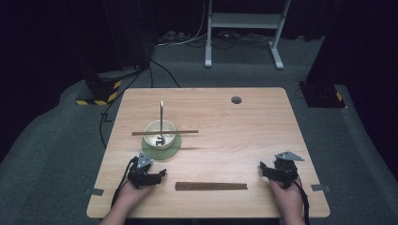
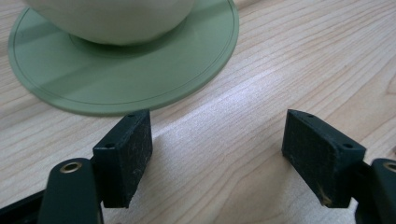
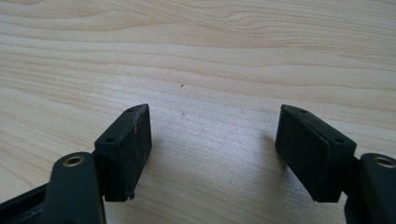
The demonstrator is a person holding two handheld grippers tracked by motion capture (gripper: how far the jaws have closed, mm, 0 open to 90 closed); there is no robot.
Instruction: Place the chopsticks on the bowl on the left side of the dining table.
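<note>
A cream bowl (image 1: 159, 134) stands on a green round saucer (image 1: 162, 150) left of the table's middle. A metal spoon (image 1: 161, 117) leans in the bowl with its handle pointing up and away. One brown chopstick (image 1: 165, 133) lies across the bowl's rim. A pair of brown chopsticks (image 1: 211, 186) lies near the front edge, between the hands. My left gripper (image 1: 161, 174) rests open just in front of the saucer (image 2: 121, 65), nothing between its jaws. My right gripper (image 1: 264, 168) rests open on bare wood at the front right.
The wooden table (image 1: 234, 136) has a round cable hole (image 1: 236, 100) at the back right. Beyond the table are a white desk frame (image 1: 244, 28), cables and dark stands on grey carpet.
</note>
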